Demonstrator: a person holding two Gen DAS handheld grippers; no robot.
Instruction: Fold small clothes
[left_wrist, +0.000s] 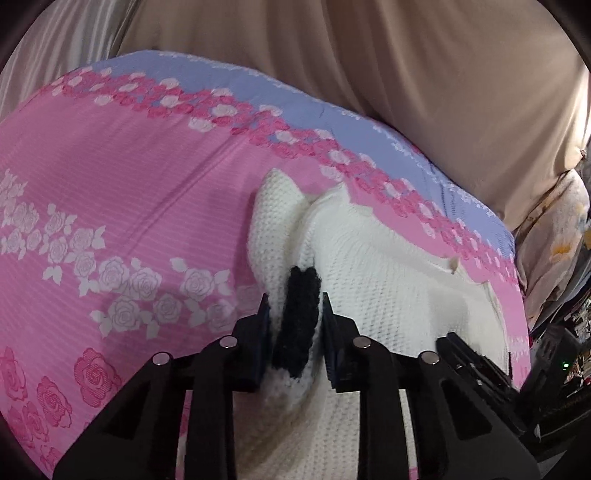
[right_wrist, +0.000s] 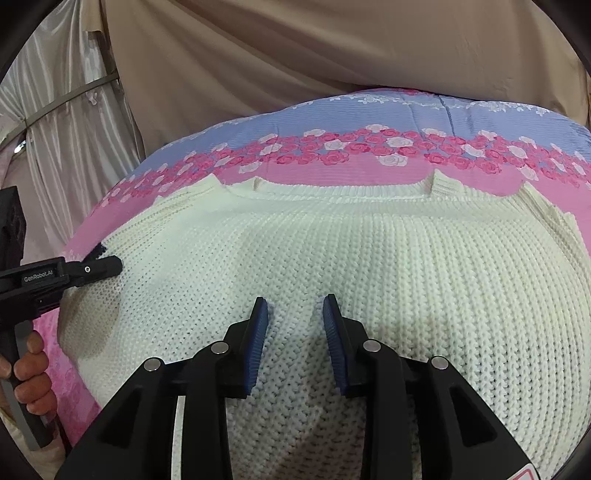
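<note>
A small cream knitted sweater lies flat on a pink rose-patterned bedspread, neckline toward the far side. In the left wrist view the sweater has a bunched sleeve with a black knitted cuff. My left gripper has its jaws around that cuff and the white knit beside it, with a gap still showing. It also shows in the right wrist view at the sweater's left edge. My right gripper is open, fingers resting on the sweater's lower middle with a raised ridge of knit between them.
The bedspread has a lilac band along its far edge. Beige curtains hang behind the bed. Patterned fabric and clutter lie past the bed's right edge. A hand holds the left gripper's handle.
</note>
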